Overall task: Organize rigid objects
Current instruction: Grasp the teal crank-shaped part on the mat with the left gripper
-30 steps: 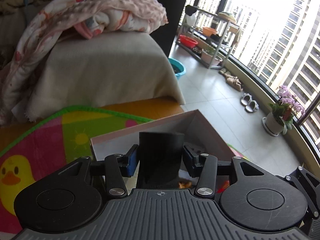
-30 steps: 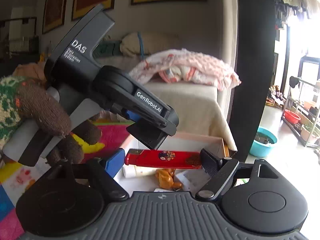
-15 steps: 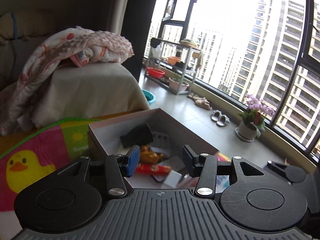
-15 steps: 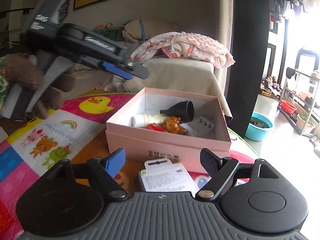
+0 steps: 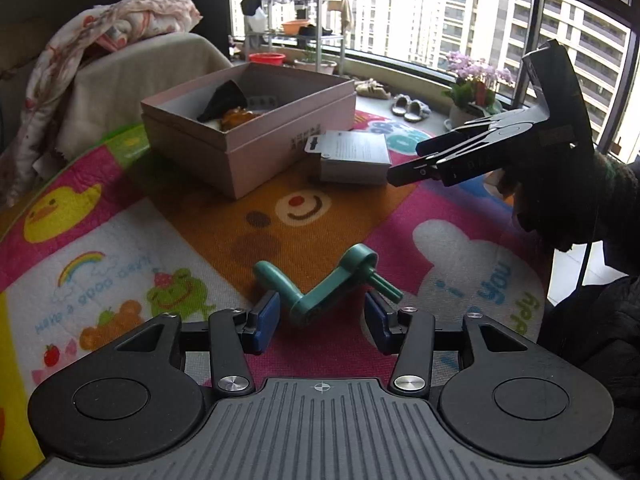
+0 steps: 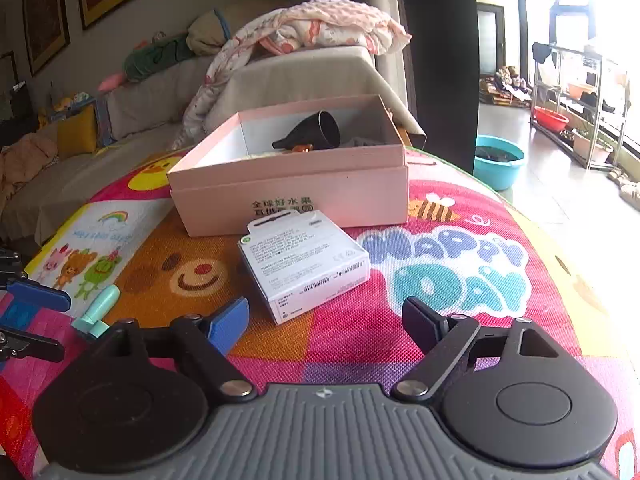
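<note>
Teal crank (image 5: 320, 284): lies flat on the play mat (image 5: 168, 240), a bent handle with a peg at each end; its near bend sits between the fingers of the left tongs (image 5: 320, 316), no pad touching it. In the right wrist view only one pale end shows at the far left (image 6: 100, 308).
Left tongs: about half open, blue pads (image 5: 266, 320) either side of the crank, nothing gripped.
Play mat: bright cartoon print (duck, bear face, frogs, rainbow) covering the table; everything below sits on it.
Pink box (image 6: 288, 196): open, no lid on, in the middle of the mat beyond the crank; dark printed characters on its near wall.
Box contents: a black funnel (image 6: 316, 132) on its side, an orange item (image 5: 236, 116) beside it; further items too hidden to name.
White carton (image 6: 304, 260): small retail pack, printed face up, just in front of the pink box, near its wall; touching or not cannot be told.
Right tongs (image 6: 324, 320): wide open and empty, fingers spread either side of the white carton's near end, clear of it; seen side-on in the left wrist view (image 5: 408, 168), above the mat near the carton.
Background: a draped sofa (image 6: 304, 76) with a pink blanket (image 6: 320, 28), then a window side with a potted plant (image 5: 476, 92).
</note>
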